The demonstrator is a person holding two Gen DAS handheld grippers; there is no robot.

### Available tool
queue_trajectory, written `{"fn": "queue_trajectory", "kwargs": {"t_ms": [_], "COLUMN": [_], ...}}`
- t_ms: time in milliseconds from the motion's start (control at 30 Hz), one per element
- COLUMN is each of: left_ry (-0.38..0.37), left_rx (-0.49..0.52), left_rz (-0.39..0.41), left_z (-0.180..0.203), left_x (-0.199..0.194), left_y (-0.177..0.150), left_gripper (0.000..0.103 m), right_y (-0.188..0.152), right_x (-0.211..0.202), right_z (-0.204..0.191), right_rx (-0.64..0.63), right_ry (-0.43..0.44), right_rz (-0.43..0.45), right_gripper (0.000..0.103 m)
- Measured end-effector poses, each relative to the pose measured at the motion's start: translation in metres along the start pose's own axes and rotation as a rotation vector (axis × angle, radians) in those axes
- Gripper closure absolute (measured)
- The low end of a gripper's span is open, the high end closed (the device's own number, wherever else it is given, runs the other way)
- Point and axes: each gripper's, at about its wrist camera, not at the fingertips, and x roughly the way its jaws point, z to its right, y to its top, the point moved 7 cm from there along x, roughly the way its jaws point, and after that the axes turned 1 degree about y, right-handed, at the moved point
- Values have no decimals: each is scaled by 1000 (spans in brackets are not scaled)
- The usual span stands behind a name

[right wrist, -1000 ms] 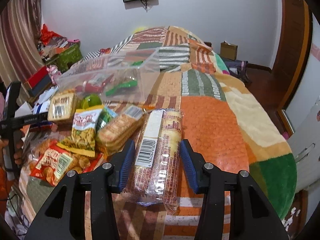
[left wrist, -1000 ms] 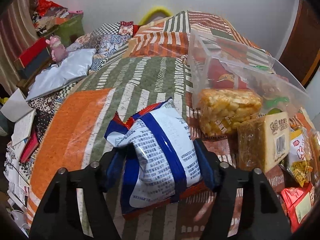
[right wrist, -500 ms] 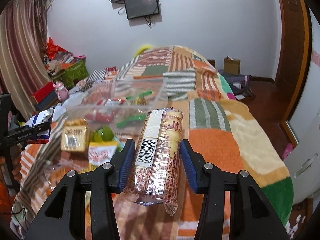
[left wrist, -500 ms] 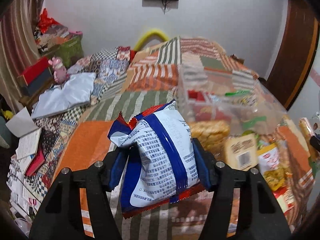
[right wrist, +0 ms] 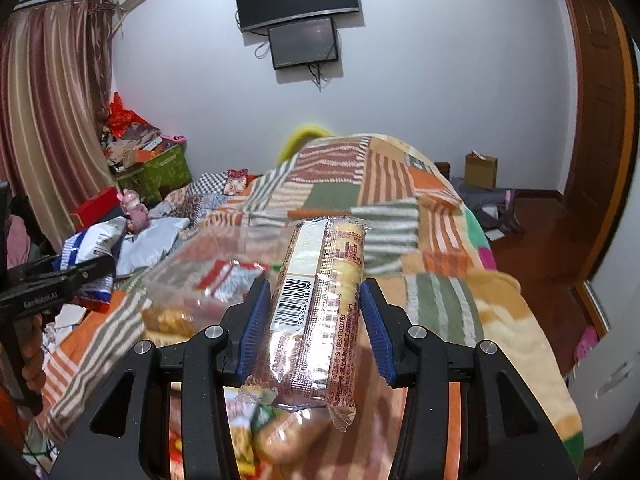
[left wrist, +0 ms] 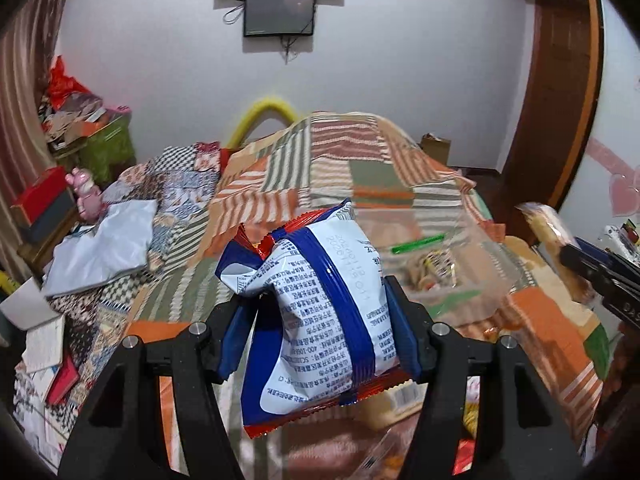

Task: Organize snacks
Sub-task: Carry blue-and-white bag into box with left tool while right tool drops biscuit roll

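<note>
Left wrist view has us looking down along our left gripper [left wrist: 320,332], tilted toward the patchwork-blanketed bed [left wrist: 360,168], its blue pads clamped on a crumpled white-and-blue foil snack bag with a red serrated edge [left wrist: 316,320]; the jaws have just been closing a little on the bag, which we hold in the air above the bed. Beyond it sits a clear plastic storage bin [left wrist: 472,264] with a few snacks inside, blurred. At the right edge of this view we see our right gripper [left wrist: 576,256] from the side with its packet. Right wrist view shows what the left cannot: that gripper's [right wrist: 316,320] blue pads pinched on a long clear-wrapped sleeve of round pale biscuits [right wrist: 320,312], held upright above loose snack packets [right wrist: 248,440] lying blurred on the blanket. Here our left gripper [right wrist: 80,268] appears at the far left, a hand [right wrist: 34,356] gripping its handle. We can read "GenRobot.AI" on that handle and a barcode on the biscuit sleeve; the bag's small printed text stays unreadable to us.
</note>
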Motion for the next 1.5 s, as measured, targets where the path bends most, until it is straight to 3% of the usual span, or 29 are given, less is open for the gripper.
{"fn": "queue_trajectory", "kwargs": {"t_ms": [300,833,1100,1267,1500], "left_ry": [-41,-55,-50,-48,-63], "left_rx": [25,48,64,67,63], "left_rz": [-30,-160,-189,-199,-145], "left_z": [19,30,32,32,35], "left_x": [45,129,139,135,101], "left_y": [20,17,11,8,18], "left_gripper": [42,42,41,41,40], "right_y": [16,-3,-13,-7,7], "right_x": [59,140,145,138,105], "right_z": [-22,-40,-36,-34,-29], "right_rx": [-57,-134,-121,-119,-110], "right_ry": [55,101,103,105,94], "right_rz": [-64,-279,-343,-332,-266], "right_gripper": [59,59,59,59,56]}}
